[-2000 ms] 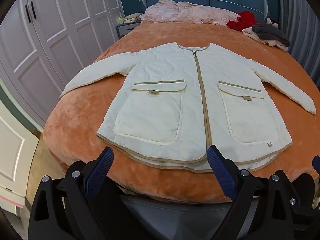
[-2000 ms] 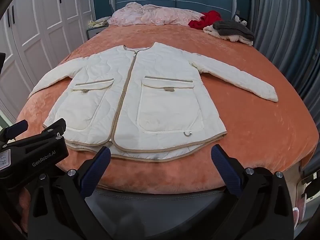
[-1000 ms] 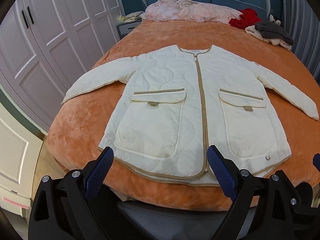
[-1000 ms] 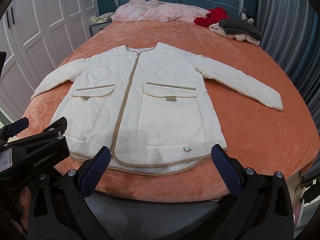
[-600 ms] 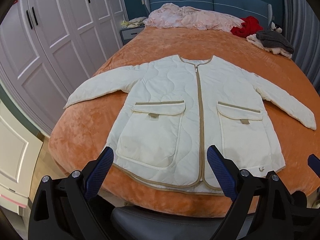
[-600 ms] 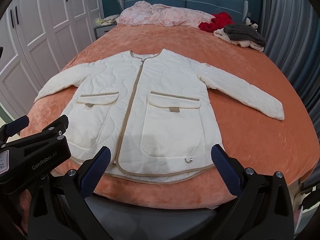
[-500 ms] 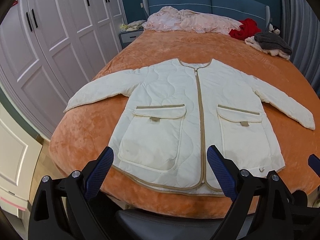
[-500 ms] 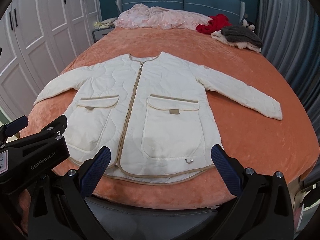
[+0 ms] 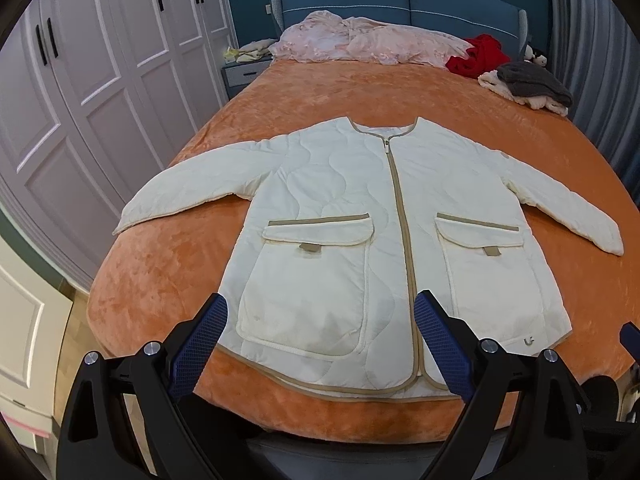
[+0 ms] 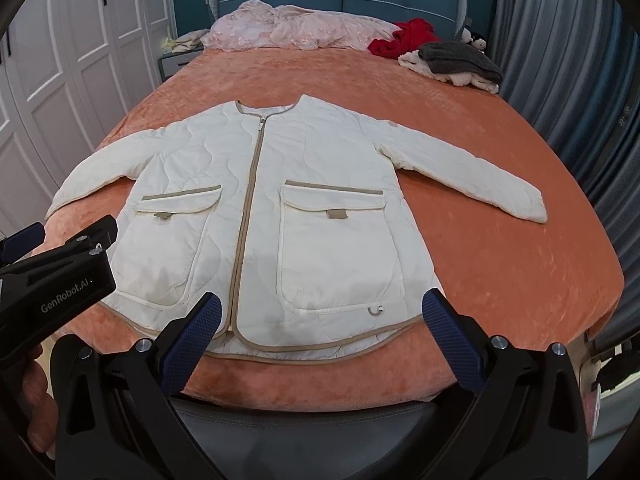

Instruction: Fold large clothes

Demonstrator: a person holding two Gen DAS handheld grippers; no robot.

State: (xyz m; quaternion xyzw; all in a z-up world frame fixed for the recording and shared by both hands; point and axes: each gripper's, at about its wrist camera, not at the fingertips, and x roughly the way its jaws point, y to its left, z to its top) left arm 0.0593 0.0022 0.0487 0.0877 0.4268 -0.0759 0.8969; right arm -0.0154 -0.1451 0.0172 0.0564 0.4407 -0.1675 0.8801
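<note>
A cream quilted jacket [image 9: 360, 216] with tan trim and two flap pockets lies flat and zipped on the orange bedspread [image 9: 168, 264], sleeves spread out; it also shows in the right wrist view [image 10: 312, 208]. My left gripper [image 9: 320, 320] is open and empty, hovering above the hem near the left pocket. My right gripper [image 10: 320, 320] is open and empty, hovering above the hem near the right pocket. The left gripper's body [image 10: 52, 276] shows at the left of the right wrist view.
A pink quilt [image 9: 360, 42], a red garment [image 9: 478, 54] and a grey and cream pile [image 9: 528, 86] lie by the blue headboard [image 9: 400, 0]. White wardrobe doors [image 9: 80, 80] stand left, grey curtains [image 10: 568, 80] right. A nightstand [image 9: 244, 74] is at the back left.
Both grippers have risen and pulled back slightly; the jacket sits lower and more fully in view. The jacket has not moved and both grippers stay open.
</note>
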